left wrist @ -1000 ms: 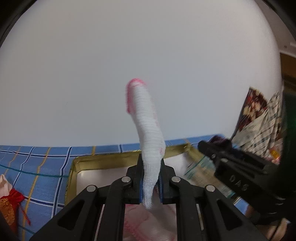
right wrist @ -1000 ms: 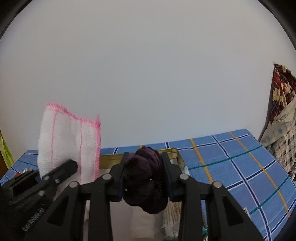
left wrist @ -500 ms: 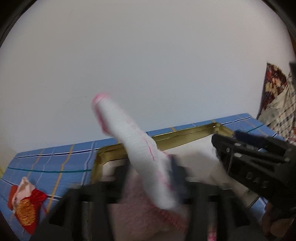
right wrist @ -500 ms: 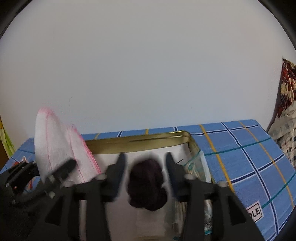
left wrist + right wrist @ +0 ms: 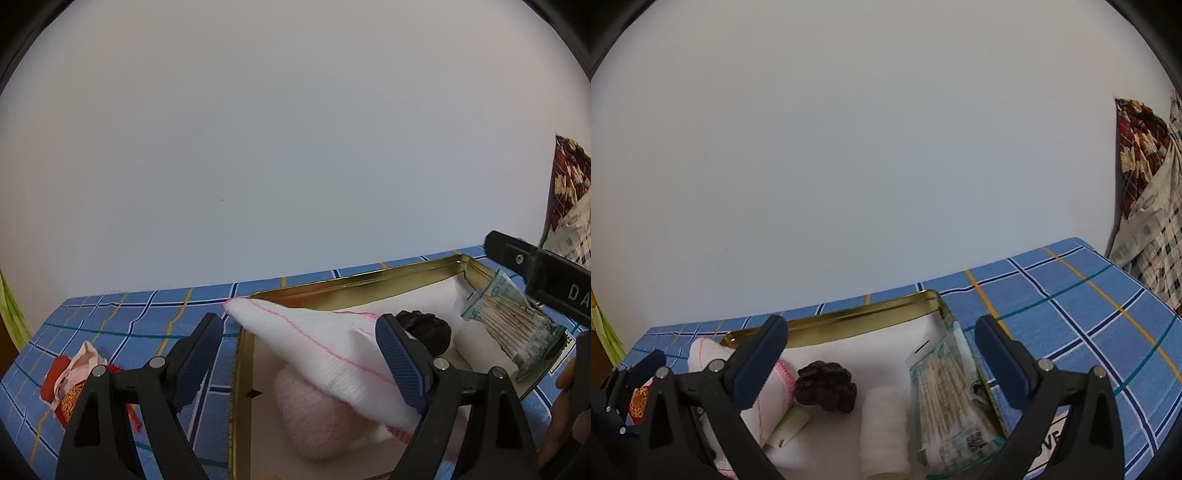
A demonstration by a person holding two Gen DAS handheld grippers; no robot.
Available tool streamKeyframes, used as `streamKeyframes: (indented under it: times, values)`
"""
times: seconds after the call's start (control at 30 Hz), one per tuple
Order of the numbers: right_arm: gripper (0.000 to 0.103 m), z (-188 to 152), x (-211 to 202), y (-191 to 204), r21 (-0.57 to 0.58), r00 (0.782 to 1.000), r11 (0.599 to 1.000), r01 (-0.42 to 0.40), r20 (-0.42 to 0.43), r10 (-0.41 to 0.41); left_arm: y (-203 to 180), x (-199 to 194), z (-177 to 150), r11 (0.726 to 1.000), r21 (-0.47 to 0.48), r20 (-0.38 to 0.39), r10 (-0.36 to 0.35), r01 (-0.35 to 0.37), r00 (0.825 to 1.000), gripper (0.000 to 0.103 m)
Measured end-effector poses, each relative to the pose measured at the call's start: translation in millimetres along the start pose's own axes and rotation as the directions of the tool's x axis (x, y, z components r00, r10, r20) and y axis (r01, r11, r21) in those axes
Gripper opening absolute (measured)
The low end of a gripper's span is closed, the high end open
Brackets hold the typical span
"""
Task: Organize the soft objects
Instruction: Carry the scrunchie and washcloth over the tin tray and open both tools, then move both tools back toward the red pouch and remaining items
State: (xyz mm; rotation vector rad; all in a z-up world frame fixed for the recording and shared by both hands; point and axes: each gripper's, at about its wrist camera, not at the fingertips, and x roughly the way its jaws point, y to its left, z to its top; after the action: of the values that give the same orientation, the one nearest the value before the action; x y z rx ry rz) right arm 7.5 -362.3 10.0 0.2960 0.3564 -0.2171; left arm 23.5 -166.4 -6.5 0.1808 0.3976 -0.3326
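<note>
- Claws, two: the left claw (image 5: 295,354) stands apart, its jaws having just been opening; the white cloth with pink stitching (image 5: 325,350) lies slack between them, touching the right pad at 4 o'clock, not clamped.
- The right claw (image 5: 881,360) is spread wide too, its jaws also just opening; the dark purple knitted ball (image 5: 827,386) sits loose below and between them, at 7 o'clock in the right wrist view.
- One gold-rimmed tin (image 5: 857,314) holds the soft things: the cloth draped over its left rim, one pale pink ball (image 5: 314,417) under the cloth, the purple ball, one white gauze roll (image 5: 882,428), and one clear packet of cotton swabs (image 5: 951,398) leaning on the right wall.
- One red-and-gold pouch (image 5: 70,387) lies outside the tin at 8 o'clock in the left wrist view.
- Writing: "DA" shows on the right claw's body; the packet's print is too small to read.
- The tabletop wears a blue checked cloth (image 5: 1071,295); behind it a plain white wall (image 5: 886,147), patterned fabric (image 5: 1145,184) at 3 o'clock.
</note>
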Motion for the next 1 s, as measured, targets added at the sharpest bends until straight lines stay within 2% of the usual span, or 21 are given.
streamKeyframes:
  times: [0.17,0.37,0.47,0.6,0.7,0.8,0.9,0.97,1.0]
  values:
    - [0.103,5,-21,11,-0.013,0.998,1.000,0.012,0.054,-0.011,15,-12,-6,0.997,-0.006,0.026,0.074,-0.074,0.997,0.087]
    - [0.103,1,-44,35,-0.099,0.985,0.994,0.047,0.168,-0.030,29,-26,-10,0.992,-0.032,0.060,0.123,-0.121,0.991,0.087]
    - [0.103,-3,-49,45,-0.132,0.981,0.989,0.067,0.190,-0.041,36,-28,-14,0.989,-0.059,0.058,0.139,-0.136,0.989,0.087]
    - [0.103,-7,-50,46,-0.114,0.981,0.989,0.090,0.183,-0.068,50,-35,-16,0.978,-0.117,0.059,0.178,-0.170,0.982,0.087]
    - [0.103,-9,-62,46,-0.096,0.965,0.988,0.122,0.243,-0.096,51,-35,-18,0.970,-0.130,0.057,0.212,-0.203,0.976,0.087]
    - [0.103,-14,-74,47,-0.064,0.930,0.983,0.172,0.340,-0.141,53,-42,-19,0.964,-0.134,0.077,0.242,-0.231,0.967,0.087]
    - [0.103,-29,-94,60,-0.017,0.842,0.975,0.223,0.508,-0.184,54,-49,-22,0.962,-0.135,0.094,0.253,-0.239,0.963,0.087]
    - [0.103,-30,-100,68,-0.007,0.810,0.971,0.237,0.553,-0.194,55,-53,-24,0.964,-0.141,0.099,0.240,-0.225,0.966,0.088]
    - [0.103,-30,-101,71,-0.005,0.806,0.969,0.249,0.556,-0.204,56,-54,-25,0.967,-0.141,0.091,0.226,-0.212,0.970,0.088]
